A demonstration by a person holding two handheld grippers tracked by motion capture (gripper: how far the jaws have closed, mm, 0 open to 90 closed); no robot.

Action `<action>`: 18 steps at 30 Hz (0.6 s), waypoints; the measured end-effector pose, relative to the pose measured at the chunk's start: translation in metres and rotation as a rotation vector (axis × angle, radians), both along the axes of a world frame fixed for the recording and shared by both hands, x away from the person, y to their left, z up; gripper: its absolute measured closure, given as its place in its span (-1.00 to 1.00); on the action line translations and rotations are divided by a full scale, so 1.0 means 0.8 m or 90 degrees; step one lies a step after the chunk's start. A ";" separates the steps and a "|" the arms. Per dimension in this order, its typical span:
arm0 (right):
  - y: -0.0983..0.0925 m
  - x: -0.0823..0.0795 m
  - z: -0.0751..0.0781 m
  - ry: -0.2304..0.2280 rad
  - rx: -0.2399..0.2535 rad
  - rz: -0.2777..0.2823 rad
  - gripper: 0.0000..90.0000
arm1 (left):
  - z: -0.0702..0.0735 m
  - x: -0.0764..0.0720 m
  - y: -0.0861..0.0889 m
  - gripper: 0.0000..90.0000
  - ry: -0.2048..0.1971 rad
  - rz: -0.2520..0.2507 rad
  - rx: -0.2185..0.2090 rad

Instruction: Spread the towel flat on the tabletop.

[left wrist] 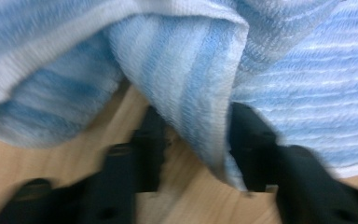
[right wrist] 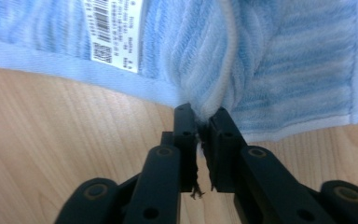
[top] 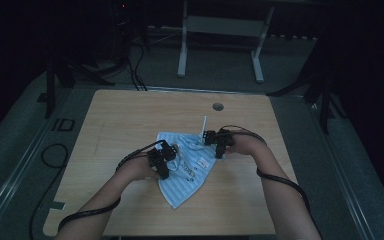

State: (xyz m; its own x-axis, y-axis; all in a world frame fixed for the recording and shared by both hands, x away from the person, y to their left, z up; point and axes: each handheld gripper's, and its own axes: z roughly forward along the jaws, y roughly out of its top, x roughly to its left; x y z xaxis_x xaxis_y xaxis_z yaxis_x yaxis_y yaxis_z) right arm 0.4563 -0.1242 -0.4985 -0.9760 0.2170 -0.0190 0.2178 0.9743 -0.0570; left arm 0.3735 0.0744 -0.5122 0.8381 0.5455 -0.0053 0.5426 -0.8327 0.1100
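The right gripper has its jaws pressed nearly together, pinching a bunched fold at the towel's right edge. The left gripper stands partly spread, a hanging fold between its jaws; whether both pads bite is unclear. The striped blue towel lies crumpled mid-table, near side. I'd firm up the left grip before lifting, then draw both hands apart evenly.
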 end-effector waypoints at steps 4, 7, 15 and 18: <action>0.001 -0.008 0.010 0.001 0.004 0.015 0.91 | 0.006 0.001 0.002 0.81 -0.022 0.000 0.003; 0.000 -0.015 0.019 -0.008 0.011 0.024 0.91 | 0.013 0.001 0.005 0.93 -0.033 0.002 0.005; -0.011 -0.040 0.047 -0.029 0.031 0.026 0.90 | 0.032 -0.001 0.016 0.94 -0.070 0.020 0.000; -0.020 -0.056 0.057 -0.040 0.032 0.031 0.89 | 0.037 -0.001 0.025 0.94 -0.081 0.040 -0.006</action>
State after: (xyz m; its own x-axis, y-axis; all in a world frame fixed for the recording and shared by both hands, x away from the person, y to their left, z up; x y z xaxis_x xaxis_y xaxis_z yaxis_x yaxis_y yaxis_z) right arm 0.4113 -0.1405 -0.4528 -0.9825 0.1722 -0.0706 0.1723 0.9850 0.0044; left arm 0.3725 0.0946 -0.4823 0.7967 0.5971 0.0937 0.5747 -0.7964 0.1884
